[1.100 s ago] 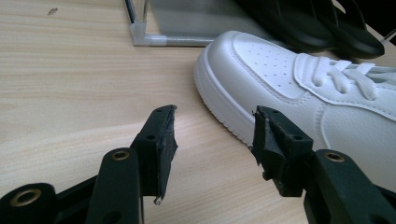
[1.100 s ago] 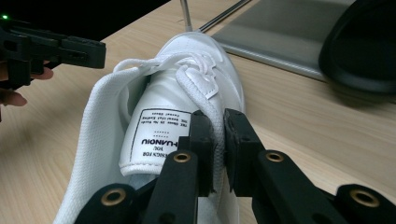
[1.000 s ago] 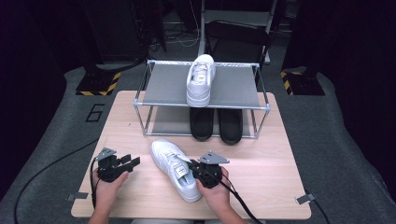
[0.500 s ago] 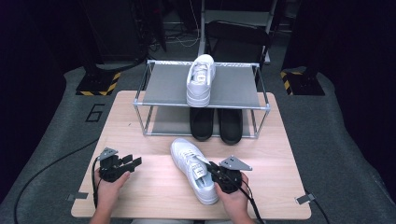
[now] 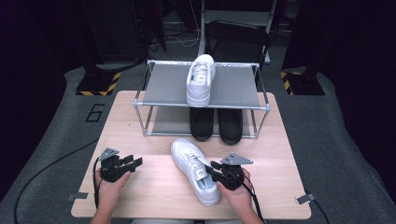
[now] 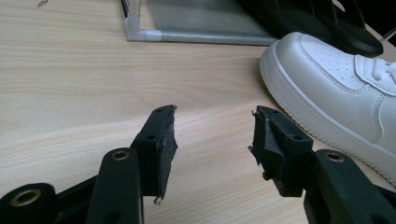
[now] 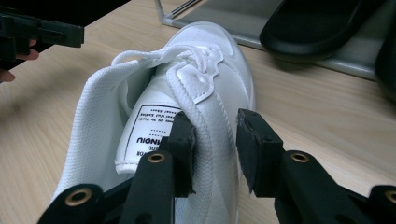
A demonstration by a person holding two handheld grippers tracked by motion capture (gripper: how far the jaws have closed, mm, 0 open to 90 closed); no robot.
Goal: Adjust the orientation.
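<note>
Sneaker [image 5: 194,170] lies on my worktop [image 5: 154,191] in the high view, long axis slanted, toe toward the shoe rack [image 5: 204,88] and heel near my right gripper [image 5: 215,170], while my left gripper [image 5: 133,162] rests well apart from it. Left gripper view: my jaws stand apart on nothing, the white toe [image 6: 327,74] just beyond them. Right gripper view: the jaws have just been opening and now straddle the collar [image 7: 205,121], one inside the shoe, the outer one off the leather.
</note>
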